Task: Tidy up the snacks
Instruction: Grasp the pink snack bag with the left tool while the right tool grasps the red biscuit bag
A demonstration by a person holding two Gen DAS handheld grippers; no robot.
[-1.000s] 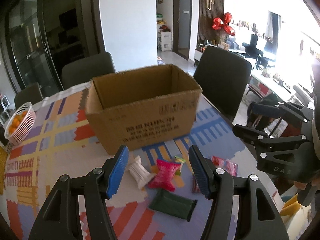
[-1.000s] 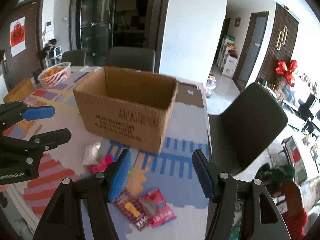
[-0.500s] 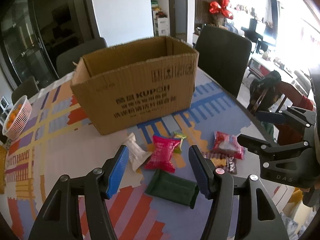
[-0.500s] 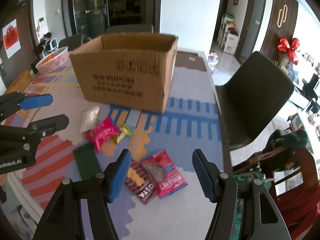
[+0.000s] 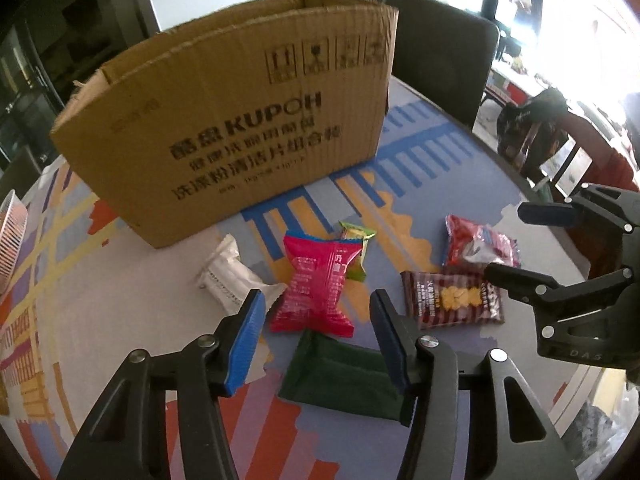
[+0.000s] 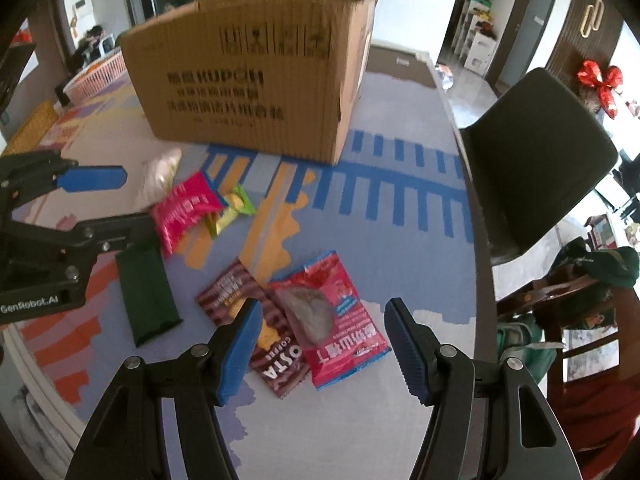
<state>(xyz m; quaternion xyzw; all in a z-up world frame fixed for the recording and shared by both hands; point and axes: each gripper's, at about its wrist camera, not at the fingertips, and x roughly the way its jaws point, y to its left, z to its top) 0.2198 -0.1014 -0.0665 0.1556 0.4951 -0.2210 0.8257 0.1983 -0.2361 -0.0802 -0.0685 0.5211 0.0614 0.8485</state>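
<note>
A: Pickup stage imo. Pink snack packet (image 5: 316, 284) lies on the patterned tablecloth (image 5: 420, 168) before the cardboard box (image 5: 240, 120); left gripper (image 5: 316, 336) is closing over it, not touching.

B: Right gripper (image 6: 322, 344) stands spread, empty, above the red packet (image 6: 336, 316). Next: pinch, lift over the box wall. Box's inside? Hidden.

brown cardboard box (image 5: 240, 120); pink packet (image 5: 316, 284); dark green packet (image 5: 344, 380); blue-striped tablecloth (image 6: 400, 184).
</note>
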